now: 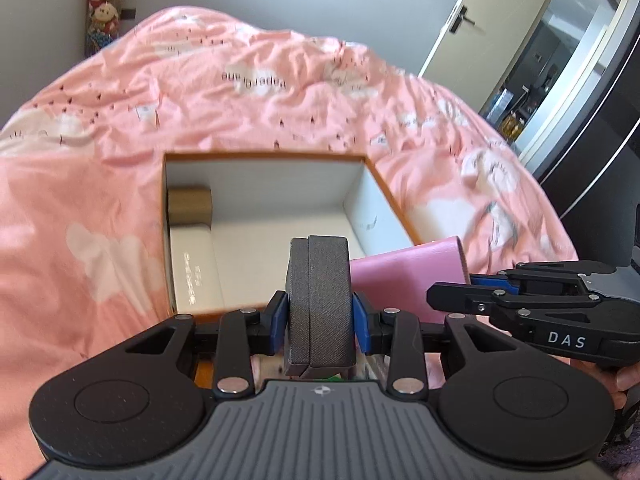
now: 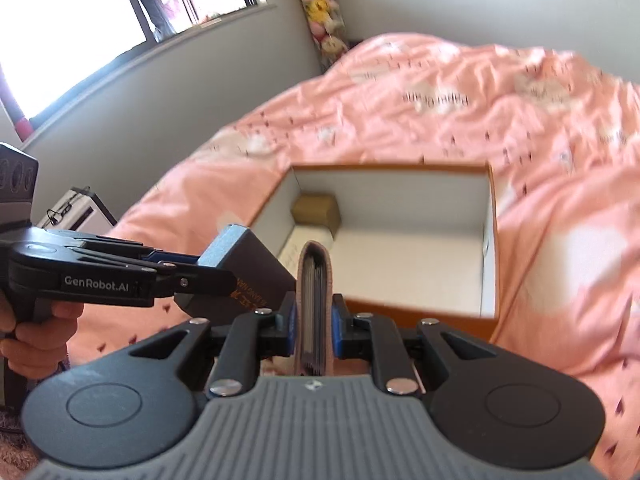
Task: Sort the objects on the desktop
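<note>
Two grippers, two items, above an open box (image 1: 394, 204) on a pink quilt (image 1: 100, 168).
The left gripper (image 1: 320, 312) clamps a grey case (image 1: 320, 300); the right gripper (image 2: 314, 326) pinches a pink wallet (image 2: 315, 304).

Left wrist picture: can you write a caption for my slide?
Left gripper holds a grey case above an open box on a pink blanket.

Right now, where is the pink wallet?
The pink wallet is clamped upright in the right gripper, held above the near edge of the open box, beside the grey case.
</note>
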`<control>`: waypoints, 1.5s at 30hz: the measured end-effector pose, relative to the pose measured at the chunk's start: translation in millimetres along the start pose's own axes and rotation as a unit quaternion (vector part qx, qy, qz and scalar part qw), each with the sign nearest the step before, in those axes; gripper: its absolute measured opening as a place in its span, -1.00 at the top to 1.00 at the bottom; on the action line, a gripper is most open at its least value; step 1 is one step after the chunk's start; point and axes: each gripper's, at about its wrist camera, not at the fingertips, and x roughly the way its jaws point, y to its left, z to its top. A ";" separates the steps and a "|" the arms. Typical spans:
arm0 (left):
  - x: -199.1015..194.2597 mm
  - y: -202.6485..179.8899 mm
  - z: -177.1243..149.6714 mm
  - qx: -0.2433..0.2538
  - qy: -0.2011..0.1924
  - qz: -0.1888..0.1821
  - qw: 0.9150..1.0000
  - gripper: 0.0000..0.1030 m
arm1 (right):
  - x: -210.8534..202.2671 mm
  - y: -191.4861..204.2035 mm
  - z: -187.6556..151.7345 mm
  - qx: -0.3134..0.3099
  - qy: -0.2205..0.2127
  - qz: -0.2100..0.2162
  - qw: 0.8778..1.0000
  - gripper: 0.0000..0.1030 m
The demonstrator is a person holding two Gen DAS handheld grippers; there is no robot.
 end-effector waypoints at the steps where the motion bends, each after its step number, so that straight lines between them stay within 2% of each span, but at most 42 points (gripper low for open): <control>1: -2.7 1.3 6.0 0.000 -0.010 0.002 1.000 0.24 | -1.5 -0.1 6.6 -0.004 -0.009 -0.002 1.000 0.66; 5: -0.4 7.7 27.8 -0.007 -0.038 0.013 0.999 0.24 | 6.9 -6.2 30.0 -0.007 -0.026 -0.020 0.999 0.66; 8: 19.1 16.2 38.6 -0.023 -0.027 0.019 0.999 0.24 | 26.1 -19.1 40.0 0.010 -0.015 -0.024 1.000 0.66; 13: 65.3 30.8 41.1 -0.040 0.011 0.036 0.998 0.24 | 72.8 -37.3 39.1 0.044 0.026 -0.026 0.998 0.66; 18: 105.1 45.6 33.8 -0.056 0.056 0.055 0.995 0.24 | 120.5 -53.9 31.3 0.072 0.088 -0.026 0.993 0.66; 25: 133.6 57.6 22.5 -0.061 0.093 0.069 0.991 0.24 | 162.7 -61.9 23.7 0.104 0.153 -0.002 0.983 0.66; 32: 145.7 59.4 16.5 -0.054 0.113 0.084 0.989 0.24 | 180.8 -59.7 21.8 0.122 0.184 0.008 0.975 0.65; 41: 155.0 64.6 12.2 -0.056 0.127 0.073 0.988 0.23 | 192.0 -69.4 25.0 0.173 0.190 0.029 0.966 0.54; 45: 156.2 65.4 11.0 -0.055 0.125 0.066 0.988 0.22 | 193.9 -73.8 23.3 0.201 0.193 0.054 0.959 0.42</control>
